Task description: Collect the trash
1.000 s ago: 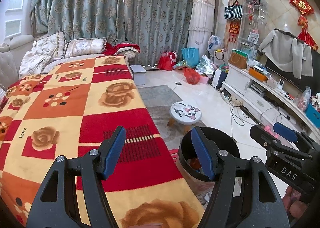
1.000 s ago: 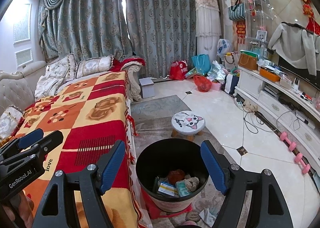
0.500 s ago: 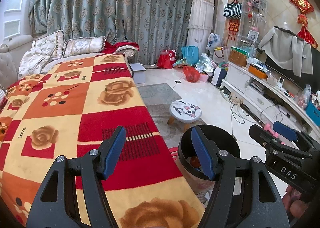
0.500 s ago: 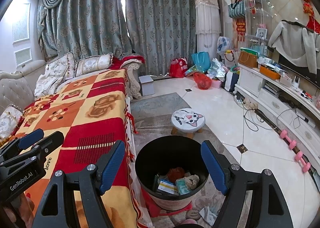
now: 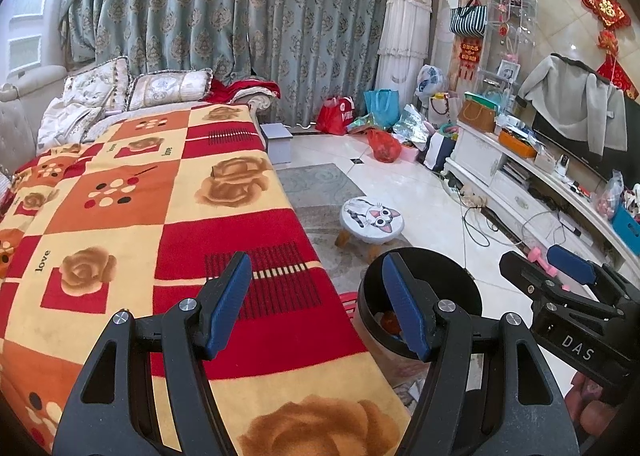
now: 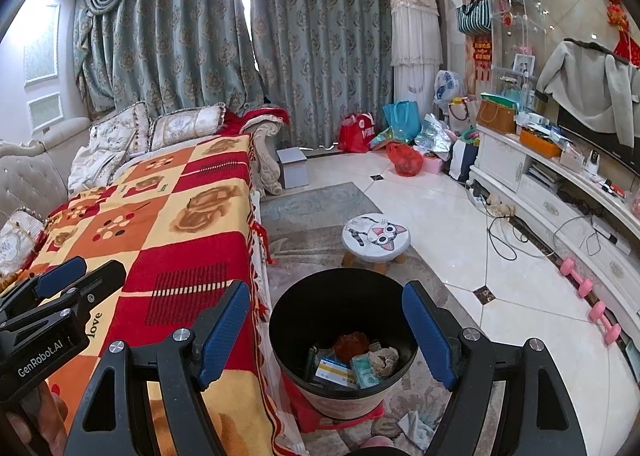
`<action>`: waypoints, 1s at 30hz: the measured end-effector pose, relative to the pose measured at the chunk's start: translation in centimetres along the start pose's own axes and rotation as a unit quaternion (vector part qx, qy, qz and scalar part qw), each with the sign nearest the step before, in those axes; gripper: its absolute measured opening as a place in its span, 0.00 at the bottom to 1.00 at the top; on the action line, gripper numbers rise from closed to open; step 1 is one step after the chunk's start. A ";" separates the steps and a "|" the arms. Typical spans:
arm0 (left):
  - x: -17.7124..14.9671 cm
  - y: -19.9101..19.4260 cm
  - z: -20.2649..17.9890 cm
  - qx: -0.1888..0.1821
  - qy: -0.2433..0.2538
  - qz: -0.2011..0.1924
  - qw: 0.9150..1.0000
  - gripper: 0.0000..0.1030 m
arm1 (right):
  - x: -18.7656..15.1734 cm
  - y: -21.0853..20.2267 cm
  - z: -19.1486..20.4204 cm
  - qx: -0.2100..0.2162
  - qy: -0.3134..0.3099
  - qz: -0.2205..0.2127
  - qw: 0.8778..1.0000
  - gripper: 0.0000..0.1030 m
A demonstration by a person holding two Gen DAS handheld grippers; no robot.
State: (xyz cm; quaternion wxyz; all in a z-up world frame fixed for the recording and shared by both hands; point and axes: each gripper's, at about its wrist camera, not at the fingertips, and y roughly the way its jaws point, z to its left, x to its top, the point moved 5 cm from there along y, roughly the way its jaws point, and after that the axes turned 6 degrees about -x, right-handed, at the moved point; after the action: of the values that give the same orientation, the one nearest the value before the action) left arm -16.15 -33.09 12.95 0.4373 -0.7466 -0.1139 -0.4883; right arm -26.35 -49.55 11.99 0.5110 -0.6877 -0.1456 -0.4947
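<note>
The black trash bin (image 6: 340,340) stands on the rug beside the sofa blanket (image 5: 168,216) and already holds wrappers and crumpled paper (image 6: 384,360). The left gripper (image 5: 316,304) and right gripper (image 6: 326,332) both have jaws apart, empty; paper scraps (image 6: 412,426) remain on the floor

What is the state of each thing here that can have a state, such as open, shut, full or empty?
Left gripper: jaws open, holding nothing.
Right gripper: jaws open, holding nothing.
Trash bin: upright on the floor, no lid, trash in the bottom, well short of full.
Curtains: drawn shut.
Blanket: spread flat over the sofa.
Stool: upright, nothing on it.
</note>
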 end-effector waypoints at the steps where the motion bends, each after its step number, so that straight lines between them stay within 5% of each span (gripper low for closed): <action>1: -0.1 0.0 -0.1 0.000 0.000 0.001 1.000 0.65 | -0.2 0.0 -0.1 0.000 0.000 0.001 1.000 0.74; 30: -1.1 0.5 -0.1 0.003 -0.006 0.013 1.000 0.65 | -0.5 0.5 -0.1 -0.001 -0.001 0.011 1.000 0.75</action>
State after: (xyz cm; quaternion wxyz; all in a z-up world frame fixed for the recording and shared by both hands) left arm -16.42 -33.21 11.79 0.4453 -0.7498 -0.1080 -0.4774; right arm -26.32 -49.71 11.30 0.5156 -0.6905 -0.1383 -0.4882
